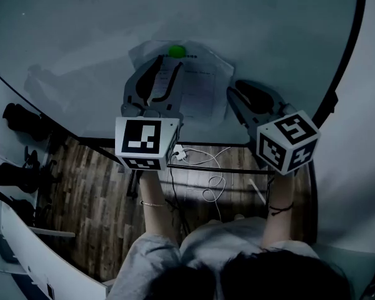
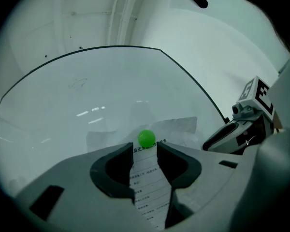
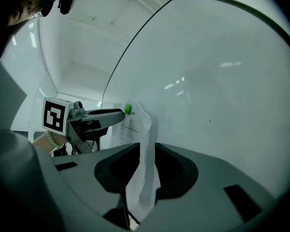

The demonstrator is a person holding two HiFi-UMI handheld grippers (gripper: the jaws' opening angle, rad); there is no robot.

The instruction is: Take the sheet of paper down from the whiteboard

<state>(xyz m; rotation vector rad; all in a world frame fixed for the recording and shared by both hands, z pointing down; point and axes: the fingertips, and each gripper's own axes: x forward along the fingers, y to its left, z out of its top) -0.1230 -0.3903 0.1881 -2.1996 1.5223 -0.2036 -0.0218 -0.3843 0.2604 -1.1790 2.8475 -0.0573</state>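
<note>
A printed sheet of paper point(image 1: 197, 89) hangs on the whiteboard point(image 1: 81, 42), pinned at its top by a round green magnet point(image 1: 176, 50). My left gripper point(image 1: 167, 64) stands open just below the magnet point(image 2: 146, 138), its fingers on either side of the sheet's upper text point(image 2: 147, 178) without pressing it. My right gripper point(image 1: 236, 92) is at the sheet's right edge. In the right gripper view the paper point(image 3: 142, 178) bulges off the board and runs between the jaws, which are shut on it. The left gripper point(image 3: 104, 116) shows there beside the magnet point(image 3: 127, 109).
The whiteboard's dark frame point(image 1: 353, 42) curves down the right side. Below the board lies wooden floor with a white power strip and cables point(image 1: 200, 161). Black office chairs point(image 1: 19, 120) stand at the left. A white wall point(image 1: 356, 186) borders the right.
</note>
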